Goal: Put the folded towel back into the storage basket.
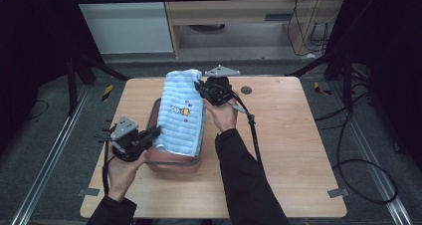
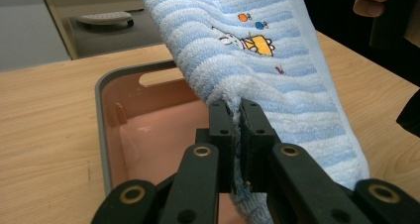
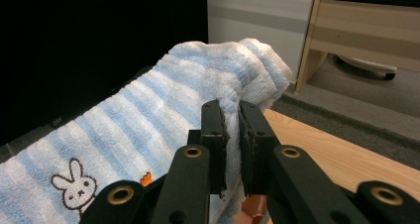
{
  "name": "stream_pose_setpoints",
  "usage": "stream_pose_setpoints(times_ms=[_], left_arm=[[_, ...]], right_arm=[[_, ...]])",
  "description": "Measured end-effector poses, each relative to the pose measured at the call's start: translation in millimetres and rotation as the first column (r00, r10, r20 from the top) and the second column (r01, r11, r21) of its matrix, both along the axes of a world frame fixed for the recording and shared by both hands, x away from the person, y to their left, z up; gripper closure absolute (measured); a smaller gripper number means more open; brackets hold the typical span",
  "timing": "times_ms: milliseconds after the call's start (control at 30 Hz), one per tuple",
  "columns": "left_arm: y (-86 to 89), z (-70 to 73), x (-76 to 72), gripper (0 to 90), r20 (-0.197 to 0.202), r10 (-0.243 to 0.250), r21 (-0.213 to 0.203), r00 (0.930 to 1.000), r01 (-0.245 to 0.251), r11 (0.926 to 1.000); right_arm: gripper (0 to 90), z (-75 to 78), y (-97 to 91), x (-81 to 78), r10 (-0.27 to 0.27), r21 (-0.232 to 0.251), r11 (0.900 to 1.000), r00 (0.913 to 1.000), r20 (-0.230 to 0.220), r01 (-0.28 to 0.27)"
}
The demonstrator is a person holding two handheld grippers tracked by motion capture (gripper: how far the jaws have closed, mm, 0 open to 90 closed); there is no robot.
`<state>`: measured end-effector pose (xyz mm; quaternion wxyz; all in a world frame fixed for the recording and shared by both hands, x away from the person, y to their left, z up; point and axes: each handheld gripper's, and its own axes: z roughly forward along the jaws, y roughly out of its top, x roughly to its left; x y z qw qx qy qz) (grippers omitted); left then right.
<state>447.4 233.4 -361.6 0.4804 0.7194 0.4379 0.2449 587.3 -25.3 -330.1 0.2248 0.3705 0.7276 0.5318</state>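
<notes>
Both tongs, left tongs point(image 1: 155, 132) and right tongs point(image 1: 201, 88), pinch the striped blue towel point(image 1: 180, 116) stretched above the pink tub point(image 1: 171, 163) on the desk point(image 1: 288, 135).

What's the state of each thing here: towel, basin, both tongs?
Blue-and-white striped terry towel with bunny embroidery: lifted, stretched over the basin between both tongs.
Pink plastic basin with grey rim: upright on the table, nothing seen inside.
Left tongs: shut on the towel's near end.
Right tongs: shut on the towel's far end.

Gripper point(image 2: 236, 110) pinching striped towel point(image 2: 277, 70)
</notes>
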Motion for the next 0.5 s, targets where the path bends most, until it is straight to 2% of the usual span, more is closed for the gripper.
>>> stream_pose_setpoints(times_ms=[267, 500], left_arm=[[9.5, -10.1, 5.2, 85.4, -0.026, 0.028, 0.010, 0.9993, -0.028, 0.9996], [11.6, -20.3, 6.5, 85.3, -0.048, 0.041, 0.040, 0.9980, -0.039, 0.9984]], right_arm=[[82.8, -10.1, 14.6, 7.0, 0.015, -0.014, 0.9998, 0.9999, -0.003, -0.015], [82.8, -22.0, 22.2, 10.1, 0.024, -0.029, 0.9993, 0.9994, -0.024, -0.025]])
